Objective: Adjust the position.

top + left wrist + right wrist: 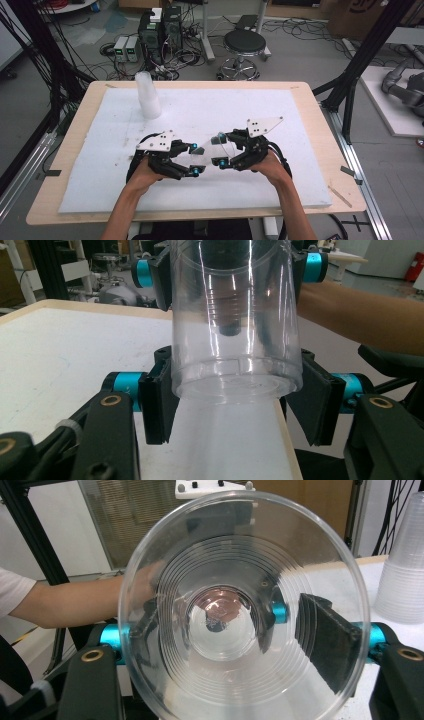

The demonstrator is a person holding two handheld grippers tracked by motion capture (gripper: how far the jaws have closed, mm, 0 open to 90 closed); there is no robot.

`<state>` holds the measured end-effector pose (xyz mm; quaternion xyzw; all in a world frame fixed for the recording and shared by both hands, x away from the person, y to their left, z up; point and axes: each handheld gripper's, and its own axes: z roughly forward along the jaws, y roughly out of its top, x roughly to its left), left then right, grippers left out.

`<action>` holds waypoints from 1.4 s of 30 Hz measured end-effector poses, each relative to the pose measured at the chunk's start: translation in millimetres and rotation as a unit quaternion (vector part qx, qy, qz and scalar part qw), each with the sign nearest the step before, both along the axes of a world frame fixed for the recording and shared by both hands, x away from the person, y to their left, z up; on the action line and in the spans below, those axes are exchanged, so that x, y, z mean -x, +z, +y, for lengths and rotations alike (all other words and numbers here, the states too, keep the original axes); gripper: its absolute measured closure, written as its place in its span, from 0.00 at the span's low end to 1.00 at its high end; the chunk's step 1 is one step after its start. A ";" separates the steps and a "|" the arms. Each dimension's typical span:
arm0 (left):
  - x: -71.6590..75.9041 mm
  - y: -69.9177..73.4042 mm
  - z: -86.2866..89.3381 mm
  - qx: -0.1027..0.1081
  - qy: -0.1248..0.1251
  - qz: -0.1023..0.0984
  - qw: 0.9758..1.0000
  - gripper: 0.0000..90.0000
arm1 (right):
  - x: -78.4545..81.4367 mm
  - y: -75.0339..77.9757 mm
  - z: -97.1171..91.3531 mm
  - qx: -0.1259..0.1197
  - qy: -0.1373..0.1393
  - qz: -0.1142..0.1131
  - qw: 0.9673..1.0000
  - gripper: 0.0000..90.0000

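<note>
A clear plastic cup (214, 145) hangs on its side above the white foam sheet (225, 107), held between both grippers. My left gripper (194, 159) is shut on its base end; in the left gripper view the base (235, 387) sits between the two black pads (156, 407), which touch its wall. My right gripper (220, 149) is shut on the mouth end. In the right gripper view the open mouth of the cup (245, 615) faces the camera, and a pad (327, 642) presses its side. The right gripper (230, 267) also appears at the far end of the cup.
A stack of clear cups (147, 96) stands upright at the back left of the foam sheet, also seen at the right edge (402, 580). The wooden table (330, 150) borders the sheet. Beyond it are a stool (244, 45), computer boxes (160, 30) and black frame posts.
</note>
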<state>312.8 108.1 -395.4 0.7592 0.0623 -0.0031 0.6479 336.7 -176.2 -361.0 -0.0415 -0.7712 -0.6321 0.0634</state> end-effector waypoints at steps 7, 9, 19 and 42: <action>-0.1 0.2 0.4 0.001 -0.001 -0.001 1.000 0.46 | -0.1 -0.2 0.0 0.000 0.001 0.001 1.000 0.36; -0.2 0.3 0.5 0.001 0.000 -0.001 1.000 0.46 | 0.0 -0.1 -0.1 0.000 0.001 0.001 1.000 0.36; -2.4 0.3 -0.5 -0.004 0.020 0.029 0.999 0.19 | -0.5 0.0 -0.9 -0.003 0.001 0.002 1.000 0.36; 7.4 1.0 24.6 -0.113 0.121 0.028 0.986 0.02 | -5.7 4.5 -9.9 0.053 -0.059 -0.006 0.997 0.36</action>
